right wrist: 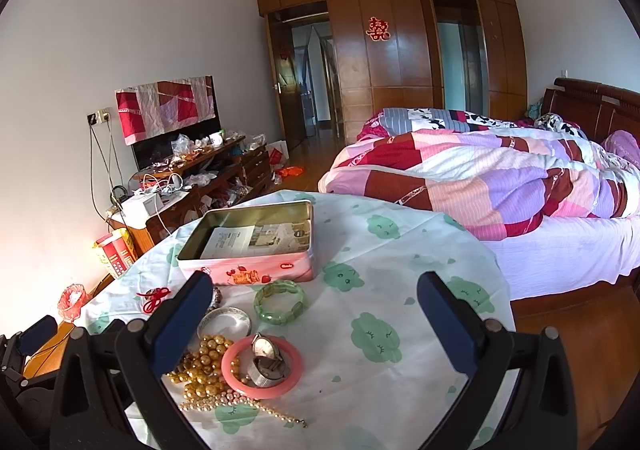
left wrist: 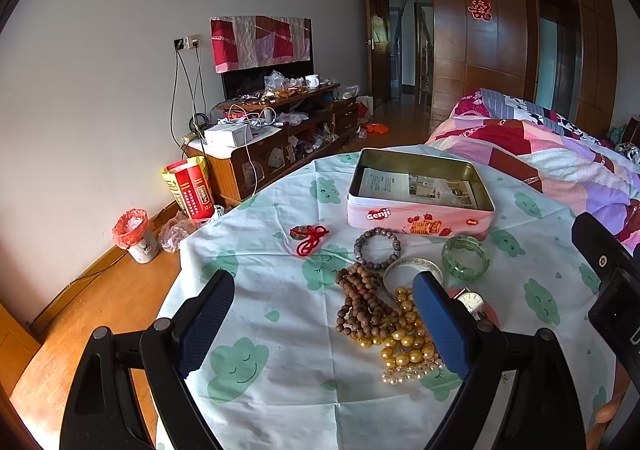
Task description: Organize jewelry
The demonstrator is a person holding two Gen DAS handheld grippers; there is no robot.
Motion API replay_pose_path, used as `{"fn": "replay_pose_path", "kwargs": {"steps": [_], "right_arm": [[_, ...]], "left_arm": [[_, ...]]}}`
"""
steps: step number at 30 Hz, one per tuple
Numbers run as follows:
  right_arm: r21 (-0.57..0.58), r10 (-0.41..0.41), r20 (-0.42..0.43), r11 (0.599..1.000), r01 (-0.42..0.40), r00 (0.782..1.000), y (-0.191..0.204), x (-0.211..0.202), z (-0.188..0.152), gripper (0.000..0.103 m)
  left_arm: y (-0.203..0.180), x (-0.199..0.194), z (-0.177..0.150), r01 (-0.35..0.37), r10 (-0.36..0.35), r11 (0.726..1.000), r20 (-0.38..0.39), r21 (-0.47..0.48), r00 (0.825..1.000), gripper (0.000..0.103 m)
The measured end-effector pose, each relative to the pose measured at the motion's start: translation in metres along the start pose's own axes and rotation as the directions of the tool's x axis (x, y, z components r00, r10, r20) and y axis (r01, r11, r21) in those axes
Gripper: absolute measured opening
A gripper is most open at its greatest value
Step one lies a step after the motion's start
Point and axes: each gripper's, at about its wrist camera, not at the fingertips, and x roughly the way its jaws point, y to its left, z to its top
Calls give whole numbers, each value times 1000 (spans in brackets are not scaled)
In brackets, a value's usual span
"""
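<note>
An open pink biscuit tin (left wrist: 420, 219) (right wrist: 248, 270) with papers inside stands at the far side of a round table (left wrist: 280, 290). In front of it lies jewelry: a red knotted charm (left wrist: 308, 238), a grey bead bracelet (left wrist: 377, 248), a green bangle (left wrist: 465, 258) (right wrist: 281, 302), a white bangle (right wrist: 225, 322), brown wooden beads (left wrist: 362, 308), gold beads (left wrist: 406, 342) (right wrist: 202, 368), a pearl strand (right wrist: 248, 408), and a pink bangle (right wrist: 262, 370) around a wristwatch (right wrist: 266, 360). My left gripper (left wrist: 326, 320) is open above the beads. My right gripper (right wrist: 316, 324) is open, right of the pile. Neither holds anything.
The table wears a white cloth with green cloud faces (right wrist: 376, 334). A bed with a patchwork quilt (right wrist: 500, 177) lies to the right. A cluttered low cabinet (left wrist: 280, 129), a red bag (left wrist: 192, 185) and a small bin (left wrist: 136, 236) stand along the left wall.
</note>
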Motion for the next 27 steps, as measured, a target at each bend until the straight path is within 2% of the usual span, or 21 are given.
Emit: {"fn": "replay_pose_path", "kwargs": {"steps": [27], "right_arm": [[6,3,0,1000,-3,1000,-1,1,-1,103]], "left_arm": [[-2,-2,1,3,-3,1000,8,-3,1000,91]]}}
